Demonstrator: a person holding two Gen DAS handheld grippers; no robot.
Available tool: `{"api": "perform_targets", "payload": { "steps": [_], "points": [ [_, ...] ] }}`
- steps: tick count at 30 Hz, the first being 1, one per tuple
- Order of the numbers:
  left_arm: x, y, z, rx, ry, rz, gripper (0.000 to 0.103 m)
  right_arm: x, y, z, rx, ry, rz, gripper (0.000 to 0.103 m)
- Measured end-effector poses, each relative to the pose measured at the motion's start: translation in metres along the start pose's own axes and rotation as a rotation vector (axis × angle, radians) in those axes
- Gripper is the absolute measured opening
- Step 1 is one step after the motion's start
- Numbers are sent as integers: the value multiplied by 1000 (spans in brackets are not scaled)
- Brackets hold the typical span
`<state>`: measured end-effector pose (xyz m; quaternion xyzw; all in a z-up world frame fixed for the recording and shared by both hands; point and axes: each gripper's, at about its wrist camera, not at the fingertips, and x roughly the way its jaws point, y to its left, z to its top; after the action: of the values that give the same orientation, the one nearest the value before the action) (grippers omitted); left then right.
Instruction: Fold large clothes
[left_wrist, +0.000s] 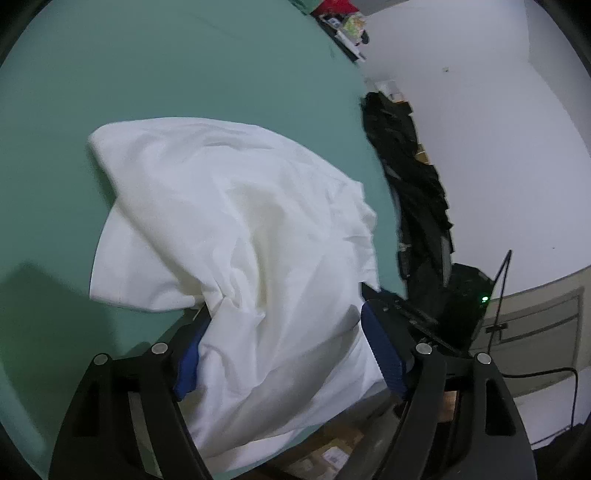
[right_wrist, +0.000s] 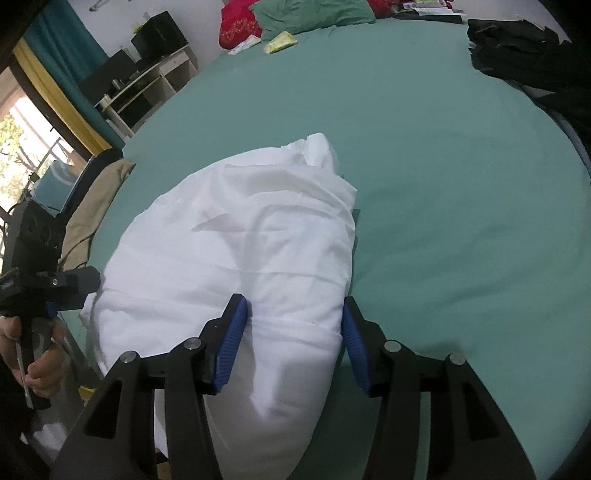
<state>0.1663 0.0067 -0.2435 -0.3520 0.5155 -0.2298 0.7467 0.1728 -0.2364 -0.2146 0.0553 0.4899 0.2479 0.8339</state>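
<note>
In the left wrist view, the left gripper (left_wrist: 288, 332) has its jaws spread wide on either side of a bunched fold of the large white cotton garment (left_wrist: 229, 221). The blue ribbed pads (left_wrist: 384, 354) stand beside the cloth but do not squeeze it, so the cloth appears to lie loose between them, draped over the near edge of the bed. The gripper tilts downward toward the mattress, which suits either letting go of an edge or reaching for a new hold; which of the two cannot be told.

In the right wrist view, the right gripper (right_wrist: 291, 332) points more steeply down, its jaws partly spread around the near hem of the same garment. One pad sits against a crease and the other stands just clear of the fabric's side, so nothing looks pinched. At the left edge of this view a person's hand (right_wrist: 40, 354) holds the handle of the other gripper, just beside the garment's corner.

The garment lies crumpled in a long mound on the green fitted sheet of the bed (right_wrist: 443, 184), near its front edge, probably so that both hands can reach it. It is judged barely folded as yet.

Farther off, a heap of black clothing (left_wrist: 410, 177) hangs at the bed's far side, well apart from the white garment.
</note>
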Motion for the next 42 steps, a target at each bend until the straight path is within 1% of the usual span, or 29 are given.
{"api": "perform_targets", "payload": {
  "steps": [2,5,6,8,9,10,11,12,13,16,18,20,24,25,26,27,28,29,31,33,35,42],
  "points": [
    [11,-6,-1,24,10,56,82,0,3,0,7,-2,-3,52],
    [20,-23,-1,99,23,180,82,-6,4,-1,-13,-22,-14,52],
    [20,-34,-3,162,13,275,82,-8,3,-2,-6,-29,-4,53],
    [20,-48,-5,258,-9,400,82,-21,-9,-5,29,-46,47,53],
    [20,-52,-6,287,-16,437,82,-25,-11,-5,41,-56,65,53],
    [21,-52,-6,291,-9,448,82,-30,-15,-6,59,-66,79,54],
    [22,-49,-5,283,5,446,82,-32,-17,-7,72,-68,81,58],
    [27,-44,-4,257,28,436,82,-33,-20,-7,89,-69,91,59],
    [28,-41,-4,240,33,427,82,-32,-23,-9,105,-69,108,62],
    [32,-39,-4,226,18,422,83,-17,-23,-14,142,-18,141,63],
    [34,-40,-8,218,3,419,84,-6,-19,-17,148,-7,164,63],
    [33,-41,-15,228,-6,404,84,-1,-17,-18,170,-17,168,63],
    [40,-45,-16,273,-6,396,82,2,-11,-15,140,-13,156,63],
    [42,-47,-13,276,-9,390,78,3,-10,-15,138,-15,159,63],
    [43,-48,-13,282,-10,382,69,4,-9,-15,135,-17,160,63],
    [42,-48,-14,287,-12,370,64,4,-9,-14,136,-17,159,63],
    [42,-49,-15,290,-11,352,52,4,-8,-14,134,-16,158,63],
    [44,-50,-15,295,-10,344,46,2,-12,-16,123,-16,158,60],
    [48,-55,-17,315,-13,349,40,3,-6,-15,110,-29,136,58],
    [49,-58,-18,324,-15,356,36,2,0,-15,81,-38,109,57],
    [47,-58,-20,335,-17,359,33,1,-2,-15,87,-40,113,57],
    [43,-56,-20,318,-18,353,33,3,-6,-19,109,-56,133,59]
  ]
}}
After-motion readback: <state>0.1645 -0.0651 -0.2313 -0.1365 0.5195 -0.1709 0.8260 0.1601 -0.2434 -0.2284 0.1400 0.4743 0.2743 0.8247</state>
